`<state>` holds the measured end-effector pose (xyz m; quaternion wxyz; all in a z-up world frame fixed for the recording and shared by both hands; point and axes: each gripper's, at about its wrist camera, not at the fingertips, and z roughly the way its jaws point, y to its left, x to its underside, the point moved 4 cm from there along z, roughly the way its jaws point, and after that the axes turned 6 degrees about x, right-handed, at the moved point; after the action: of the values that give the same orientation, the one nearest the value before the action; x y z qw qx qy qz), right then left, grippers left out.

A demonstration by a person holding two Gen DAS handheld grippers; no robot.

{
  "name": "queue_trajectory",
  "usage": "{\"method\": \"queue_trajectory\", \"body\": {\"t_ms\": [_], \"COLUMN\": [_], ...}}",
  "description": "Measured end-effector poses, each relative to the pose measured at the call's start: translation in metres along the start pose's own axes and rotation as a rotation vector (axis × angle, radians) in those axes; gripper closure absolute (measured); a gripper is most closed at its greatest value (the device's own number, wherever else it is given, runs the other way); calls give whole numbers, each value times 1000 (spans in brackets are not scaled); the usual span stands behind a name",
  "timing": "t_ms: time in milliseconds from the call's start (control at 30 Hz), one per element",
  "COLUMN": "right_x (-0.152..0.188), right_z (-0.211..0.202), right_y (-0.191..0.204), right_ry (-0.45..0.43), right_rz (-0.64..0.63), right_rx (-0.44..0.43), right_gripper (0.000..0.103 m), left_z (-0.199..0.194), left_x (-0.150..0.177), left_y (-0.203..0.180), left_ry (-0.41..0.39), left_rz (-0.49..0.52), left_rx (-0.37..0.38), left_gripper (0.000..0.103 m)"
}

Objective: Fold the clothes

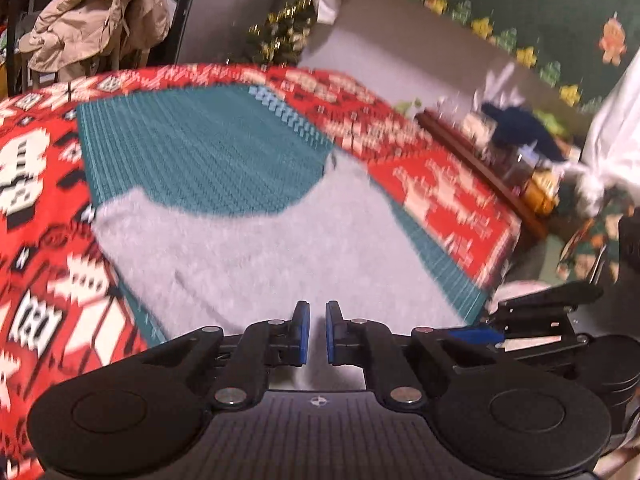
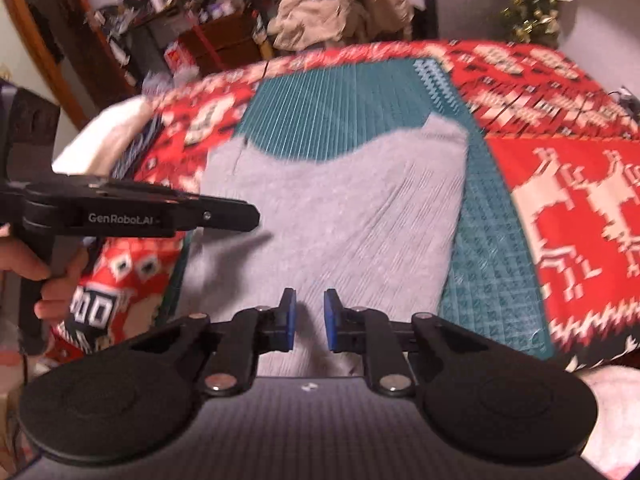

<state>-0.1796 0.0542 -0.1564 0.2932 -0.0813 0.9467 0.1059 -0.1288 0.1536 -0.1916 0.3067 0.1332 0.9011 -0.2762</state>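
A grey garment (image 1: 280,248) (image 2: 340,208) lies flat and folded on a teal ribbed mat (image 1: 192,152) (image 2: 328,112), which rests on a red patterned blanket (image 1: 40,240) (image 2: 580,200). My left gripper (image 1: 317,308) hovers over the garment's near edge, its blue pads almost together with nothing pinched. In the right wrist view its fingers (image 2: 224,216) hang above the cloth and cast a shadow, with a hand (image 2: 52,280) on the grip. My right gripper (image 2: 310,296) stands over the same near edge, its pads a narrow gap apart and gripping nothing. Both views are motion-blurred.
A beige coat (image 1: 100,20) (image 2: 340,4) hangs on a chair behind the bed. Cluttered shelves (image 2: 180,20) stand at the back left. A white cloth pile (image 2: 108,136) lies at the blanket's left edge. A wooden ledge with small items (image 1: 520,168) runs along the right.
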Motion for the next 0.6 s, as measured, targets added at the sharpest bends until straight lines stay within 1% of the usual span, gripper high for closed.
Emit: {"method": "queue_trajectory", "body": {"t_ms": [67,133,233,300,367,433,533,567,600], "right_x": [6,9,8,2,-2,-3,4,5,7], "right_z": [4,2,-10,-16,-14,-4,8,7,6], "right_y": [-1,-2,0,3,10,16,21,20,19], "right_ry": [3,-1,-21,-63,-80,-61,-29,-33,-34], "right_rz": [-4,-2,0,-2,-13,-29,-27,-19,-14], "right_rx": [-5,-11,0,2,2,4,6,6,4], "right_gripper": [87,87,85,85,86,87,88,88,87], "left_z": [-3,-12,-29,-32,-27,-17,-2,1,1], "left_x": [6,9,9,10,12,19,32,36,38], "left_y": [4,5,-3,-13,-22,-25,-30,-30,-30], "left_ry": [5,-28,-113,-137,-131,-102,-40,-30,-35], "left_rz": [0,-23,-59,-63,-70,-73,-47,-43,-52], "left_rx": [-10,4,87,114,125,118,61,47,45], "left_gripper": [95,95,95,95,95,95,95,95,95]}}
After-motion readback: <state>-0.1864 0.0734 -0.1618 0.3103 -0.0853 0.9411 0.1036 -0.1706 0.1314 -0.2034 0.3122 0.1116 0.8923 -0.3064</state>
